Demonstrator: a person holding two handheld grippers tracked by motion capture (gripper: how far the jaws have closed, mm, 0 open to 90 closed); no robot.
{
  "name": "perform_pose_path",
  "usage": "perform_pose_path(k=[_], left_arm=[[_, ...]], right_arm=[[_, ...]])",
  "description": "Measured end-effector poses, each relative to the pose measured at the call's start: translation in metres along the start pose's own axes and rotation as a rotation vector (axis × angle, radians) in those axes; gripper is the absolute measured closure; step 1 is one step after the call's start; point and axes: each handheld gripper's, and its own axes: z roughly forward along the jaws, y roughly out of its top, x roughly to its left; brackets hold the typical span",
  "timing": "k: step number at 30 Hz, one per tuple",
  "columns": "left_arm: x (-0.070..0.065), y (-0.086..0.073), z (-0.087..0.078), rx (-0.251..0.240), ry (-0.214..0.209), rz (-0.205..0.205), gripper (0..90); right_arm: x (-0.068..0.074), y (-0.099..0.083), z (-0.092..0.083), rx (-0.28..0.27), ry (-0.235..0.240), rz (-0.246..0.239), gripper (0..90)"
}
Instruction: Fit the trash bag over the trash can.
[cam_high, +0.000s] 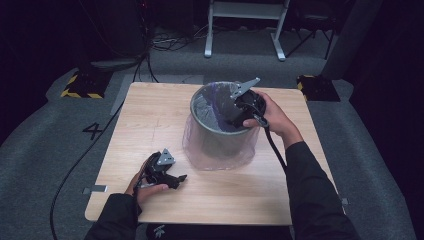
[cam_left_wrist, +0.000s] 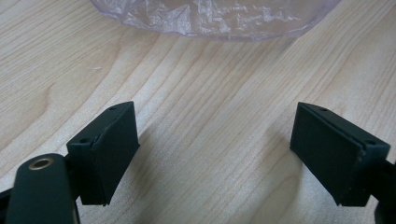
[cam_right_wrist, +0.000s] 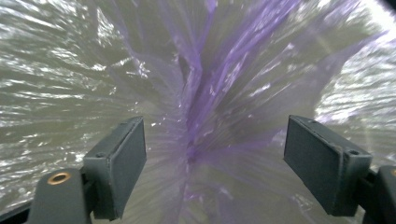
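Right now I see a grey waste bin (cam_high: 220, 135) standing upright on the wooden table (cam_high: 150, 125), a little right of centre and toward the far half. It is round, wider at the rim than at the base, and lined with a thin translucent bin bag (cam_high: 200, 150) that has a faint purple tint. The bag is folded over the rim and hangs loosely down the outside, its hem spreading onto the tabletop around the base.

My right gripper (cam_high: 235, 117) is tipped down into the mouth of the bin from its right side, with the right hand (cam_high: 272, 117) just outside the rim and the grey plate pointing up toward the far edge. From the right gripper view the jaws stand wide apart with nothing between them, and beyond them the crinkled plastic gathers into a purple pleat running down the middle, with shiny creases fanning out to both sides over the grey wall.

My left gripper (cam_high: 175, 179) rests low over the near left part of the table, held by the left hand (cam_high: 145, 187), well apart from the bin. In the left gripper view its jaws are also spread wide and hold nothing, with bare wood grain between them and the hem of the bag (cam_left_wrist: 215, 18) lying on the table at the far side.

A black cable (cam_high: 80, 165) trails across the grey carpet left of the table.
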Motion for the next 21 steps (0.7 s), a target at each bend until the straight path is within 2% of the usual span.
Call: perform_pose_path(k=[4, 9, 17, 21], left_arm=[[0.000, 0.000, 0.000, 0.001, 0.000, 0.000, 14.7], [0.000, 0.000, 0.000, 0.001, 0.000, 0.000, 14.7], [0.000, 0.000, 0.000, 0.001, 0.001, 0.001, 14.7], [0.000, 0.000, 0.000, 0.001, 0.001, 0.001, 14.7]], right_arm=[[-0.003, 0.003, 0.004, 0.057, 0.028, 0.013, 18.6], [-0.005, 0.006, 0.008, 0.120, 0.040, 0.048, 17.6], [-0.005, 0.009, 0.012, 0.203, 0.021, 0.058, 17.9], [-0.005, 0.010, 0.013, 0.234, 0.008, 0.042, 18.3]])
